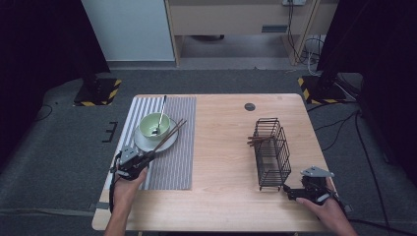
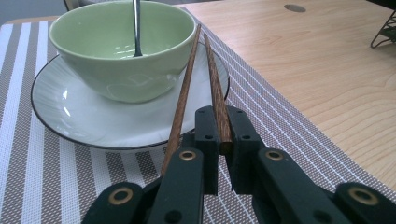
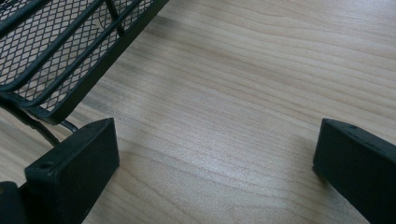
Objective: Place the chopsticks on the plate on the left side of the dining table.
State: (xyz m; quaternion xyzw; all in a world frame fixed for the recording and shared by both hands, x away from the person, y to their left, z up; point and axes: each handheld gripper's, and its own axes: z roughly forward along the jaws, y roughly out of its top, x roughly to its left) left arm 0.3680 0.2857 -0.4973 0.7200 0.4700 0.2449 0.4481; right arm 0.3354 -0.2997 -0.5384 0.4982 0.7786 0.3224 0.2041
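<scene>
placemat point(image 1: 172, 162): striped, left half of the high view, under the plate
left gripper point(image 1: 147, 156): lower left of the high view, at the near end of the chopsticks; person's left hand point(image 1: 129, 184) behind it
left jaws: pressed together, pinching one chopstick point(image 2: 217, 98) near its butt end; the second chopstick point(image 2: 181, 105) runs past the outer side of the left jaw, can't tell if it is gripped too
chopsticks: tips lean on the rim of the green bowl point(image 2: 121, 46), shafts cross over the white plate point(image 2: 70, 116)
bowl: sits on the plate, metal spoon point(image 2: 136, 28) standing in it
wire rack point(image 1: 270, 152): black, right of centre in the high view, with what look like more chopsticks point(image 1: 259, 140) poking out of its left side
right gripper point(image 1: 290, 192): lower right of the high view, just beside the rack's near corner, resting low over the table point(image 3: 243, 93)
right jaws: spread wide, nothing between them
step, my read: clearing the setting, chopstick pickup under way
next move calls for: checking both sticks are held, lifting clear of the bowl rim without tipping the spoon, carrying right to the rack
</scene>
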